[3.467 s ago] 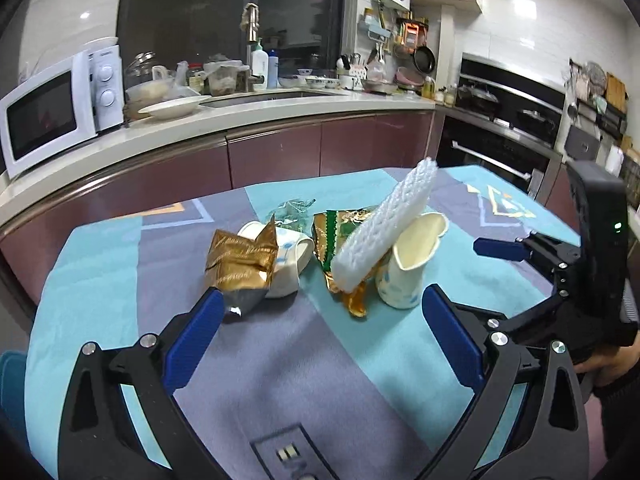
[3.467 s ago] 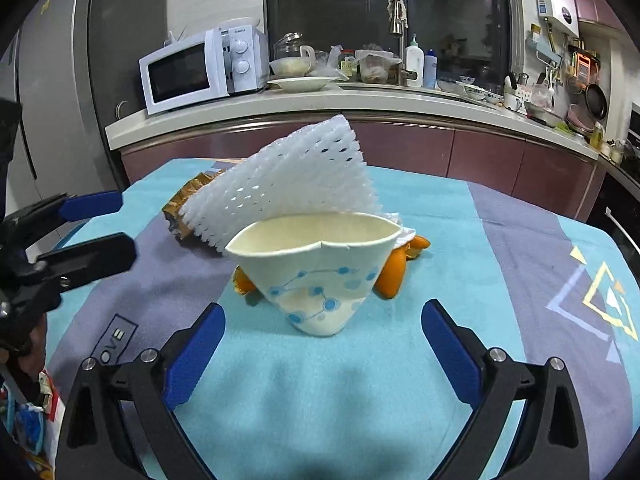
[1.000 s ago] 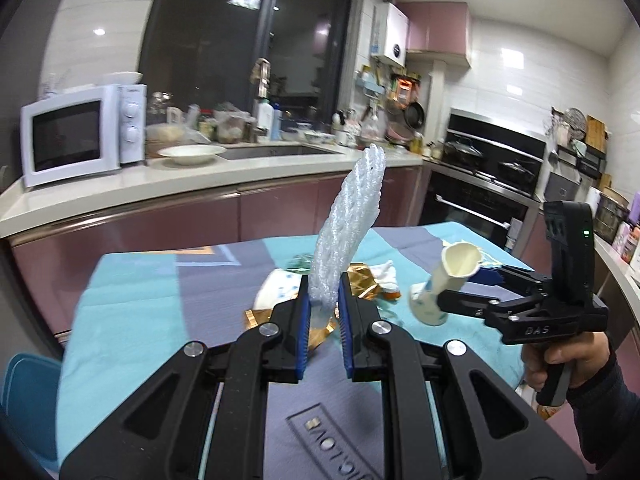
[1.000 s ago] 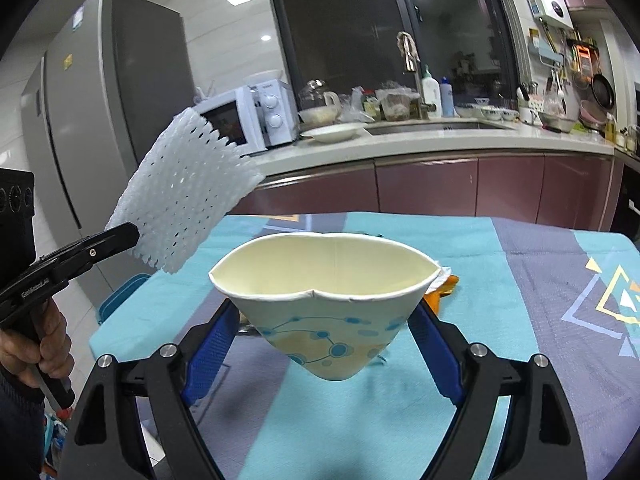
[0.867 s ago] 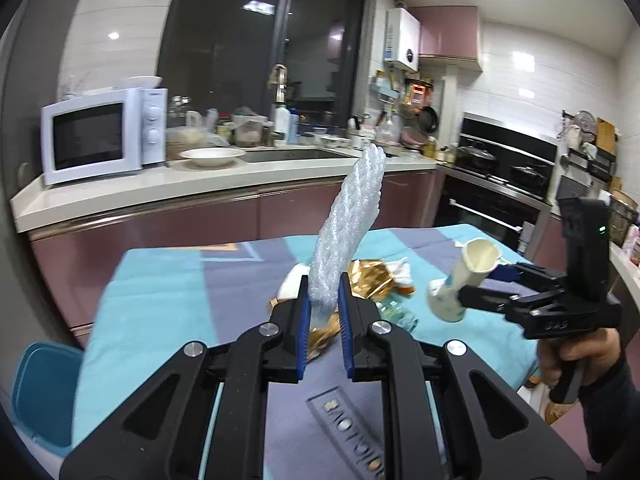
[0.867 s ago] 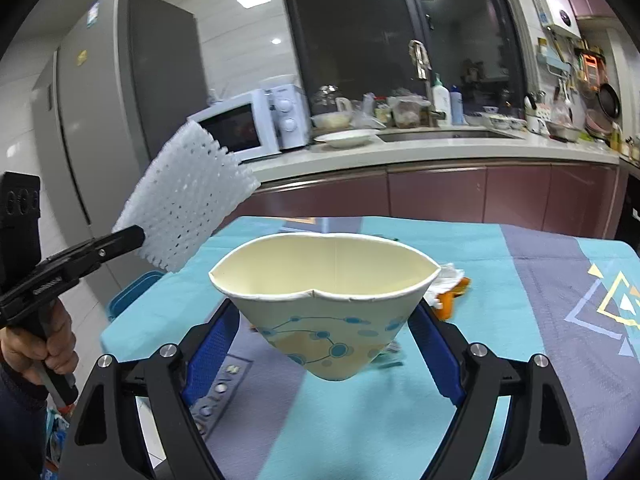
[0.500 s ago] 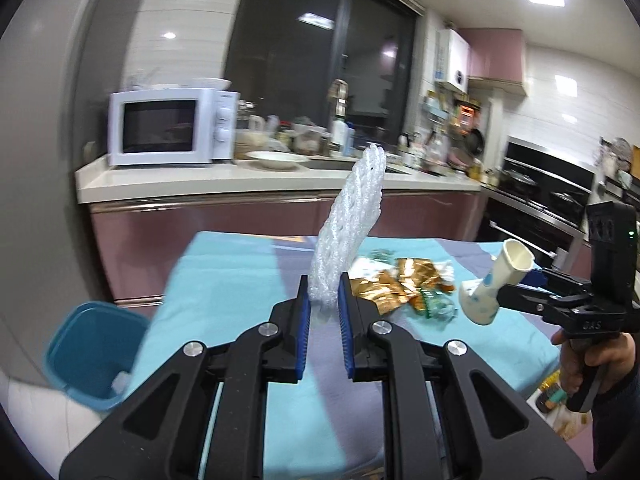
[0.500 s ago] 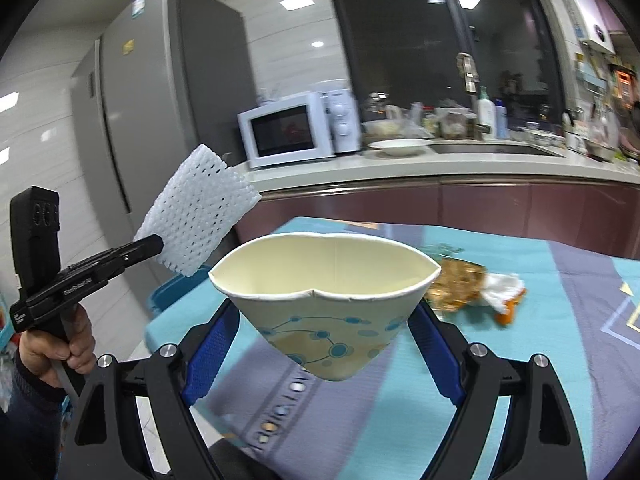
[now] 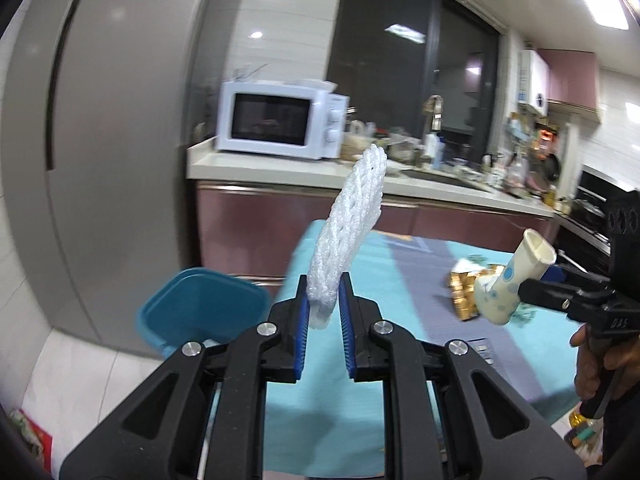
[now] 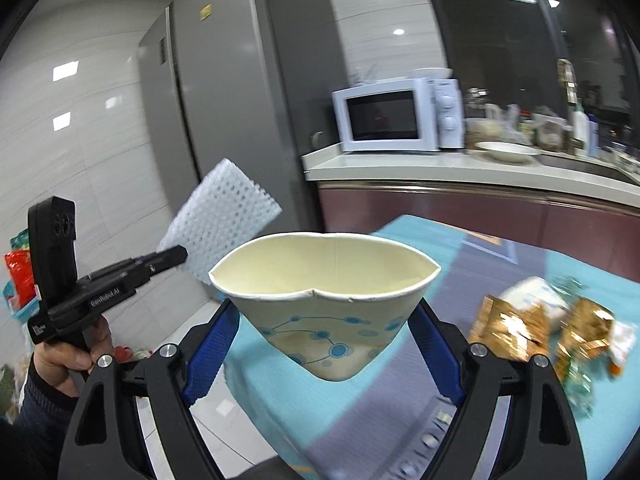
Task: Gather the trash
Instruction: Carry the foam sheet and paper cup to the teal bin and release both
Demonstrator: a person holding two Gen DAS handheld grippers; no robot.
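My left gripper [image 9: 323,304] is shut on a white foam fruit net [image 9: 350,220], which stands up from the pads over the table's left end. That net [image 10: 220,216] shows at the left of the right wrist view, held by the left gripper [image 10: 176,256]. My right gripper [image 10: 324,340] is shut on a squashed paper cup [image 10: 324,300] with blue dots, mouth toward the camera. The cup [image 9: 510,280] appears at the right of the left wrist view. A blue trash bin [image 9: 200,312] stands on the floor beside the table, below and left of the net.
Gold wrappers and other scraps [image 10: 536,328] lie on the blue-and-purple tablecloth [image 9: 400,280]. A grey fridge [image 9: 100,160] rises behind the bin. A counter with a white microwave [image 9: 280,120] runs along the back. Bags sit on the floor [image 10: 16,280] at far left.
Both grippers have swung left off the trash pile toward the table's left end, net and cup still held. The blue bin and the fridge have come into view.
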